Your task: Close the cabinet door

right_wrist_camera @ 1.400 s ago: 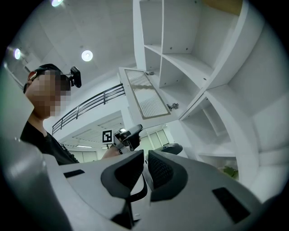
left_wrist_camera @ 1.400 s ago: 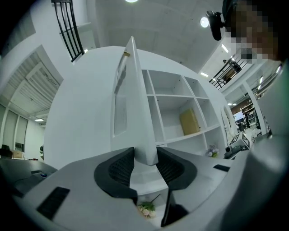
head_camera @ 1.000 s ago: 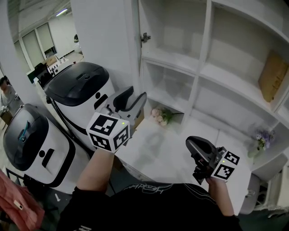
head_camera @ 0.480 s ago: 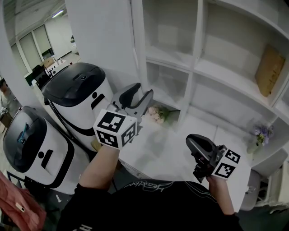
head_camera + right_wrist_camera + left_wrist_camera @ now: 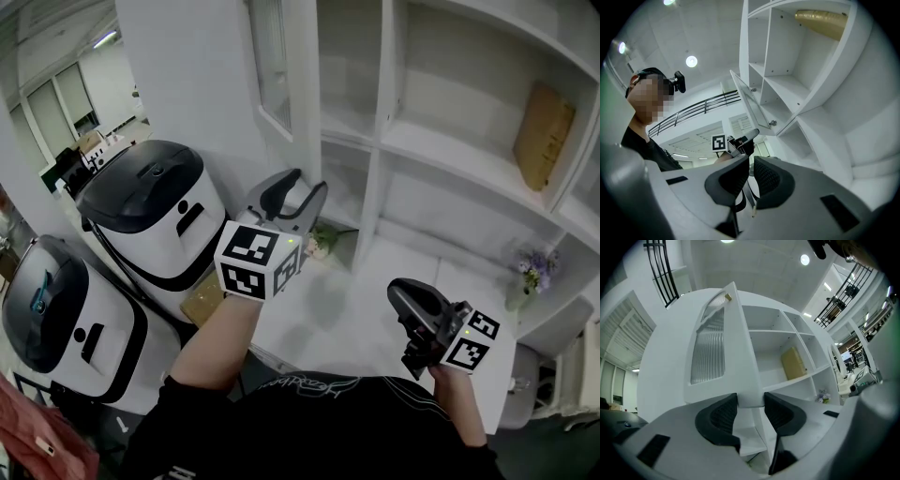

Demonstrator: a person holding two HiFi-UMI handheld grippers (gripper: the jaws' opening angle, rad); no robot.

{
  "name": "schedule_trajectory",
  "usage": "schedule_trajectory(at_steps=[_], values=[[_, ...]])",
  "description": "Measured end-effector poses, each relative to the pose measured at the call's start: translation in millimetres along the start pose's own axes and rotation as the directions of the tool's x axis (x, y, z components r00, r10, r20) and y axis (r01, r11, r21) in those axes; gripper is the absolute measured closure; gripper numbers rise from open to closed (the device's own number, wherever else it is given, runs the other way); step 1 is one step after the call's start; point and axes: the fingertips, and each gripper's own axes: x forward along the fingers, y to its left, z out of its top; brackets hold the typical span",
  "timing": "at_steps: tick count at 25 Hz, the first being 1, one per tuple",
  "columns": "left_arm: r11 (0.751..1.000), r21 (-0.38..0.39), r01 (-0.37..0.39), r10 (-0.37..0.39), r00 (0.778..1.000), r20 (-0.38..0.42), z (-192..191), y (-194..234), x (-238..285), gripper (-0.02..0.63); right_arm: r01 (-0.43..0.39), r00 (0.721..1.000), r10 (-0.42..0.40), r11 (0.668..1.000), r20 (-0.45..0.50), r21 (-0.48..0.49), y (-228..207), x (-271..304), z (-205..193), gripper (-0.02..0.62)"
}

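The white cabinet door [image 5: 302, 103] with a ribbed glass panel stands partly open at the left of the open shelves [image 5: 441, 150]. My left gripper [image 5: 302, 185] is open at the door's lower corner. In the left gripper view the door [image 5: 712, 352] rises ahead and its thick lower edge sits between the two pads of the left gripper [image 5: 750, 404]. I cannot tell whether the pads touch it. The right gripper view shows the door [image 5: 752, 105] swung out, with the left gripper [image 5: 740, 140] below it. My right gripper [image 5: 401, 292] hangs low over the counter, empty, its pads [image 5: 766, 176] nearly together.
Two white bins with black lids [image 5: 150, 202] [image 5: 52, 300] stand left of the cabinet. A brown box [image 5: 542, 136] leans on an upper shelf. Pink flowers [image 5: 322, 242] lie in the lowest cubby and purple flowers [image 5: 530, 272] stand at the right of the white counter [image 5: 375, 319].
My left gripper has moved up and to the right, from beside the bin to the door's lower corner. The door now stands closer to the shelves. The right gripper has hardly moved.
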Motion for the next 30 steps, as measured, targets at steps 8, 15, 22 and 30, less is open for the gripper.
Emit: schedule_trajectory(at_steps=[8, 15, 22, 30], values=[[1.000, 0.004, 0.001, -0.001, 1.000, -0.002, -1, -7, 17, 0.403, 0.038, 0.999, -0.038, 0.999, 0.014, -0.001, -7, -14, 5, 0.538], [1.000, -0.001, 0.031, -0.031, 0.999, -0.021, -2, -16, 40, 0.402, 0.071, 0.997, -0.071, 0.997, 0.024, 0.009, -16, -25, 6, 0.538], [0.999, 0.017, 0.033, -0.032, 0.999, -0.037, -5, -22, 63, 0.402, 0.103, 0.994, -0.104, 0.995, 0.033, 0.012, -27, -35, 9, 0.538], [0.998, 0.035, 0.052, -0.050, 0.997, -0.054, -7, -26, 88, 0.408, 0.137, 0.989, -0.137, 0.991, 0.048, 0.014, -39, -46, 14, 0.538]])
